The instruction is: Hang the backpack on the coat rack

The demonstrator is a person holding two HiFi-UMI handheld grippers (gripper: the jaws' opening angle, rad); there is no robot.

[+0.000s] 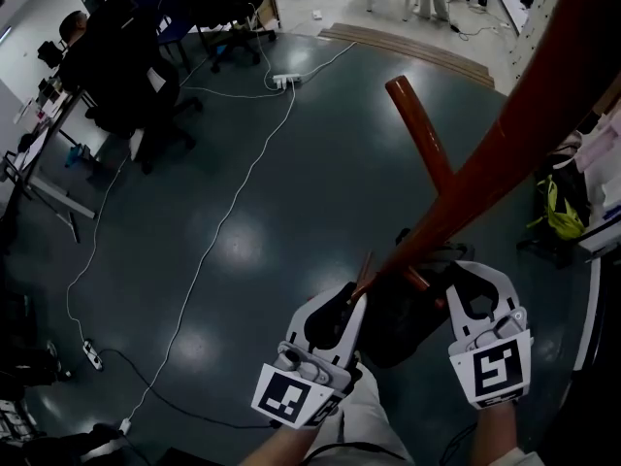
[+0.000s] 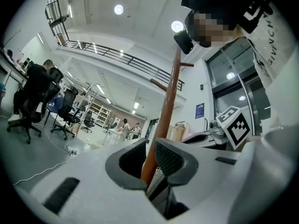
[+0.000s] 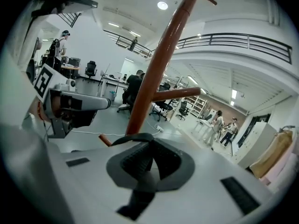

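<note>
backpack [image 1: 408,328] sits as a dark bunched mass between your two grippers in the head view, pressed up against the lower part of the coat rack [image 1: 485,168], whose red-brown pole slants down from the upper right to meet it. a peg [image 1: 408,105] branches off that pole higher up, well apart from the backpack. your left gripper [image 1: 351,304] is on the backpack's left side with its tips touching the dark fabric. in the left gripper view [image 2: 150,155] its jaws are drawn almost together, leaving only a narrow slit, and a thin grey strip [image 2: 155,181] is pinched in that slit; you cannot tell from here what part of the backpack it is. the pole [image 2: 168,101] rises right behind the slit. your right gripper [image 1: 473,278] is on the backpack's right side, just beside the pole. in the right gripper view [image 3: 148,148] its jaws are closed tight on a black strap [image 3: 136,136], which arches over the top of the jaws and runs down between them. the pole [image 3: 159,55] stands close behind, tilted across that view. under it all is a shiny dark floor [image 1: 291,163], with a white cable [image 1: 243,192] trailing across it toward some office chairs [image 1: 126,76] at the upper left.
</note>
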